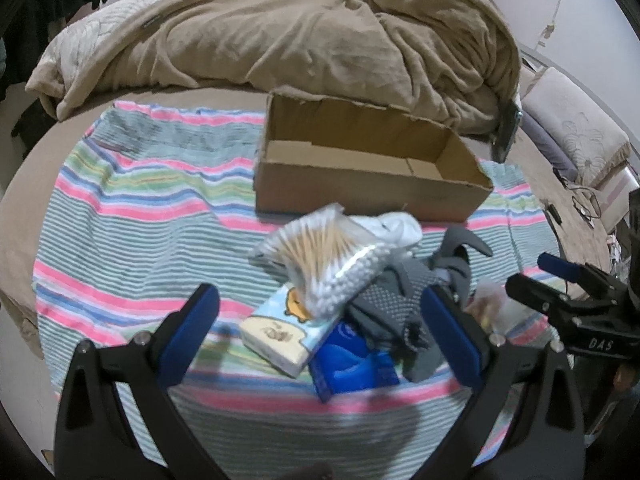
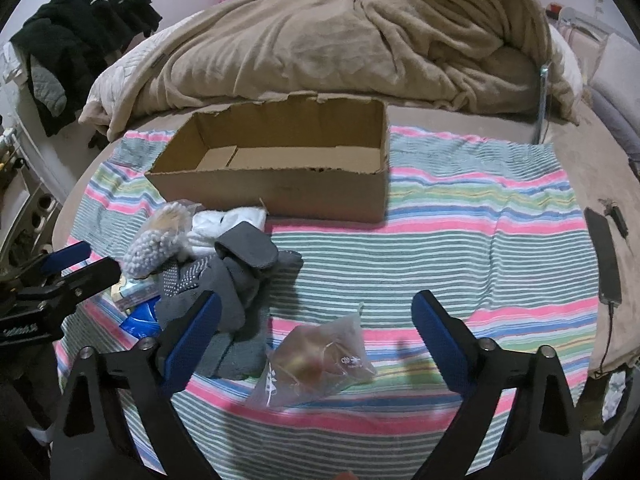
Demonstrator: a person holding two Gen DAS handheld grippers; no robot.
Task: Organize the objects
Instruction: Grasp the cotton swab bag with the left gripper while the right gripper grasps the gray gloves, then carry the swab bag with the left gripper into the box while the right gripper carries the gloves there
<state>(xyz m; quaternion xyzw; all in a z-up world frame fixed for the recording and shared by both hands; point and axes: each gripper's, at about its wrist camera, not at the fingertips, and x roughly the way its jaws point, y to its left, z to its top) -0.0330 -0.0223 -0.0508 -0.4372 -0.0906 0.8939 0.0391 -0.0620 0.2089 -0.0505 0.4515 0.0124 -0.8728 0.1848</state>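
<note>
On a bed spread with a striped towel (image 2: 460, 248), we see an open cardboard box (image 2: 280, 172) at the far side. Our left gripper (image 1: 320, 336) hangs spread wide over the near pile: cotton swabs (image 1: 320, 260), tissue pack (image 1: 280, 332), grey gloves (image 1: 392, 304). Our right gripper (image 2: 316, 340), fingers apart, frames a clear pouch (image 2: 316, 364).

A matt corrugated cardboard box (image 2: 280, 184), rough along its torn rim, is seen on a ribbed striped cloth towel (image 2: 460, 248). Wooden-stemmed cotton swabs (image 1: 320, 256) are sealed in glossy clear plastic. Grey knit gloves (image 2: 224, 280) are dotted with rubbery grips. A plush beige blanket (image 1: 320, 40) lies rumpled on the bed.
</note>
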